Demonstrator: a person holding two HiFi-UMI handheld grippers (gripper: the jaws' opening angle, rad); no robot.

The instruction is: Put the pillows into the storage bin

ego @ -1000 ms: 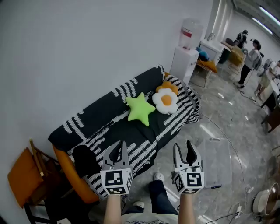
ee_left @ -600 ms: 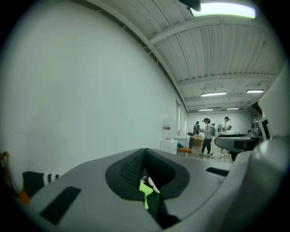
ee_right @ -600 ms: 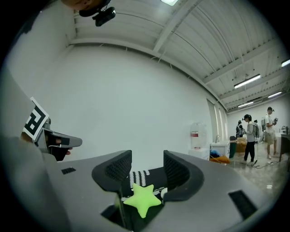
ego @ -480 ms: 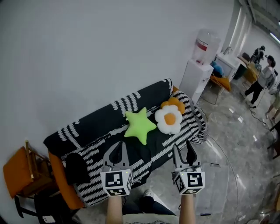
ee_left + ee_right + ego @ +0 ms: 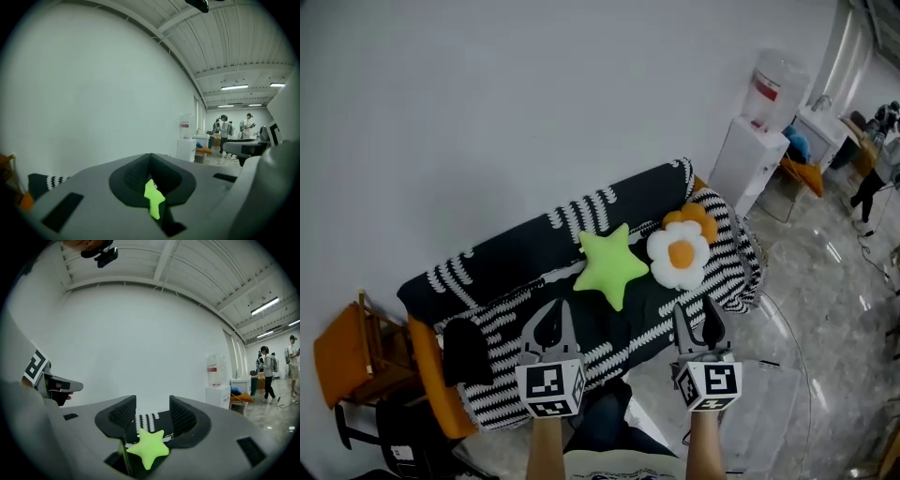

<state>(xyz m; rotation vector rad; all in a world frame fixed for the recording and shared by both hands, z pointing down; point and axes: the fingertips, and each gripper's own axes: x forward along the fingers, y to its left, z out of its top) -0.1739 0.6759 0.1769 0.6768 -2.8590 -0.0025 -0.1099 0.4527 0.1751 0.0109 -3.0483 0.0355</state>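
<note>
While both claws hover before the striped sofa (image 5: 511,255), the left claw (image 5: 553,307) has its jaws pressed together, empty. On the seat lies a green star pillow (image 5: 609,265), with a white fried-egg pillow (image 5: 679,256) just beside it. The right claw (image 5: 697,309) stands half spread, holding nothing.

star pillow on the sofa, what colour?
Lime green. The star pillow shows best in the head view.
</note>
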